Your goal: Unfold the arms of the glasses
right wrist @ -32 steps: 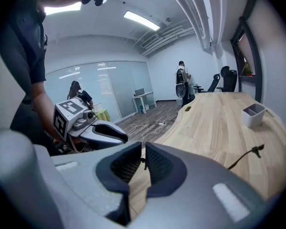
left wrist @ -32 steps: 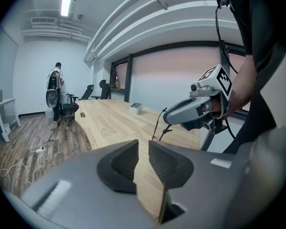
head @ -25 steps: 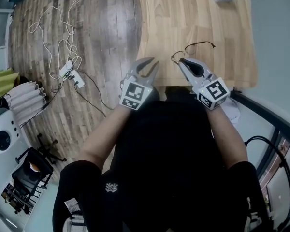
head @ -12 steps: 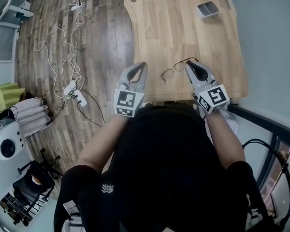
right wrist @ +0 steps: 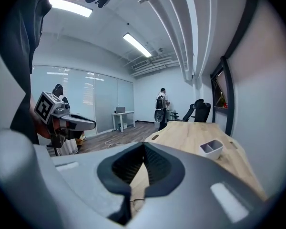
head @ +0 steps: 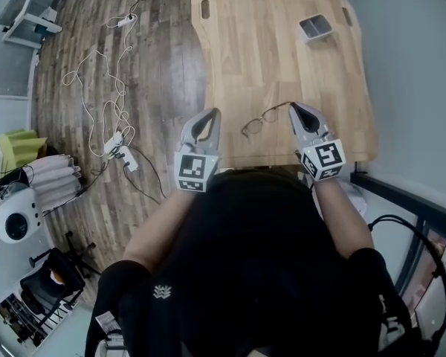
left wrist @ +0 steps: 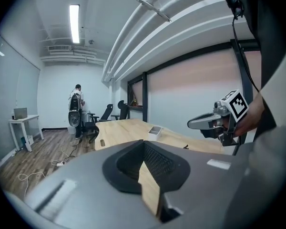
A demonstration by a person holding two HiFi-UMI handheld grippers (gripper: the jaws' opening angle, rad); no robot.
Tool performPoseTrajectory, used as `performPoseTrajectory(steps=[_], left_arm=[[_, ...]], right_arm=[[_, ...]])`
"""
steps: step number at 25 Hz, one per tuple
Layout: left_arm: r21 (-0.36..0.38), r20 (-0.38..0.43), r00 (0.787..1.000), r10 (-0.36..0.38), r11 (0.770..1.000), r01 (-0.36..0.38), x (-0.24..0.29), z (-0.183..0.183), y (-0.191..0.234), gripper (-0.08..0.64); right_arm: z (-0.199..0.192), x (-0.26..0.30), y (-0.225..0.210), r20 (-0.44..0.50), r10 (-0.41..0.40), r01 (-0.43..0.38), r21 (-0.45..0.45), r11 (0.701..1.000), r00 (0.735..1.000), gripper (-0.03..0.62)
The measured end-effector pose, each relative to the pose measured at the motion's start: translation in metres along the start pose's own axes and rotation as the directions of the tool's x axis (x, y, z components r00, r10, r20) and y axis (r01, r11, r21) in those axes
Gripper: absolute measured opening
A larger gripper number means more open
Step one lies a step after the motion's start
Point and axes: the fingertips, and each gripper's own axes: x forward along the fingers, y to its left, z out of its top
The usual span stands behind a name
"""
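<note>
Thin wire-rimmed glasses (head: 259, 120) lie on the wooden table (head: 282, 50) close to its near edge, between my two grippers. One arm sticks out toward my right gripper (head: 294, 106). In the left gripper view the right gripper (left wrist: 190, 124) hangs above the glasses (left wrist: 185, 147), apart from them. Its jaws have just been closing and nothing is between them. In the right gripper view the jaws (right wrist: 144, 147) meet, and a bit of wire frame (right wrist: 135, 200) shows below them. My left gripper (head: 212, 112) is shut and empty at the table's left corner.
A grey two-compartment tray (head: 317, 27) stands at the table's far right. Cables and a power strip (head: 117, 141) lie on the wood floor to the left. Office chairs and a person (left wrist: 76, 109) are far down the room.
The left jaws, spread a second ago, have closed, and the right jaws have closed too. Both grippers have risen and drawn back to the table's near edge. The glasses stay on the table.
</note>
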Motion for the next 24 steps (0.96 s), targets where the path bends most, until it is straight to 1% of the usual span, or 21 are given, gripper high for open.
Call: performPoseTrajectory(steps=[7, 15, 24], left_arm=[[-0.015, -0.014, 1.0, 0.027, 1.0, -0.028, 0.004, -0.007, 0.001, 0.006], [0.015, -0.02, 1.0, 0.014, 1.0, -0.013, 0.014, -0.005, -0.008, 0.006], [0.014, -0.03, 1.0, 0.008, 1.0, -0.008, 0.021, -0.009, -0.009, 0.006]], right_arm=[[-0.001, 0.003, -0.013, 0.001, 0.0, 0.0, -0.001, 1.0, 1.0, 0.001], [0.0, 0.002, -0.024, 0.009, -0.018, 0.018, 0.004, 1.0, 1.0, 0.0], [-0.003, 0.003, -0.032, 0.007, -0.034, 0.034, 0.001, 0.999, 0.999, 0.0]])
